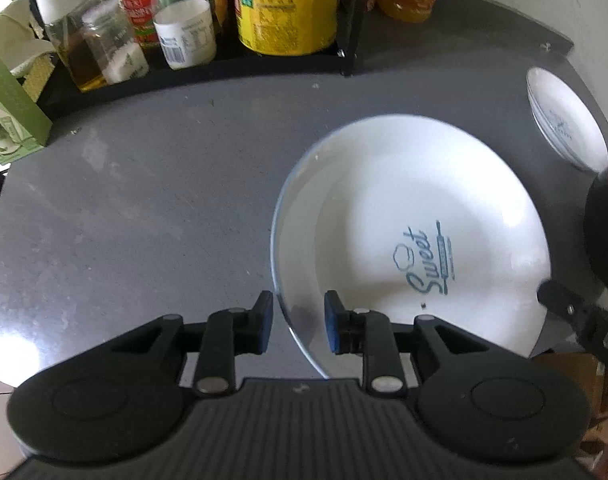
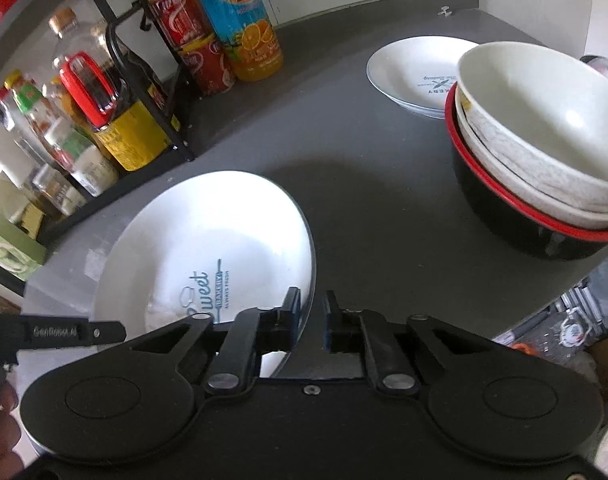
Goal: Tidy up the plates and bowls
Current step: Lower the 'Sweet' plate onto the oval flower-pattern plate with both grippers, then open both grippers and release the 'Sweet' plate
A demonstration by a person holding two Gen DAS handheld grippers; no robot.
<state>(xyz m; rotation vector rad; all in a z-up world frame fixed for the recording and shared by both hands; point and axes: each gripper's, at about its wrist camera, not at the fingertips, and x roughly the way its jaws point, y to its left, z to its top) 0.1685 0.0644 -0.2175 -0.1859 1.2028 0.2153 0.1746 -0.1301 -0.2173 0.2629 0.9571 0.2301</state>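
Note:
A large white plate (image 1: pixel 416 216) printed "Sweet" lies on the grey counter (image 1: pixel 143 208); it also shows in the right wrist view (image 2: pixel 207 240). My left gripper (image 1: pixel 297 320) is open, its jaws straddling the plate's left rim. My right gripper (image 2: pixel 312 316) is open, its jaws straddling the plate's right rim. A second white plate (image 2: pixel 416 72) lies at the far right, also in the left wrist view (image 1: pixel 564 120). A stack of white bowls (image 2: pixel 544 120) sits in a black bowl with a red rim (image 2: pixel 516 216).
A black wire rack (image 2: pixel 159 92) with sauce bottles, jars and cans lines the back left. An orange juice bottle (image 2: pixel 243 20) stands beside it. A green box (image 1: pixel 7 108) is at the far left. The counter's front edge drops off near both grippers.

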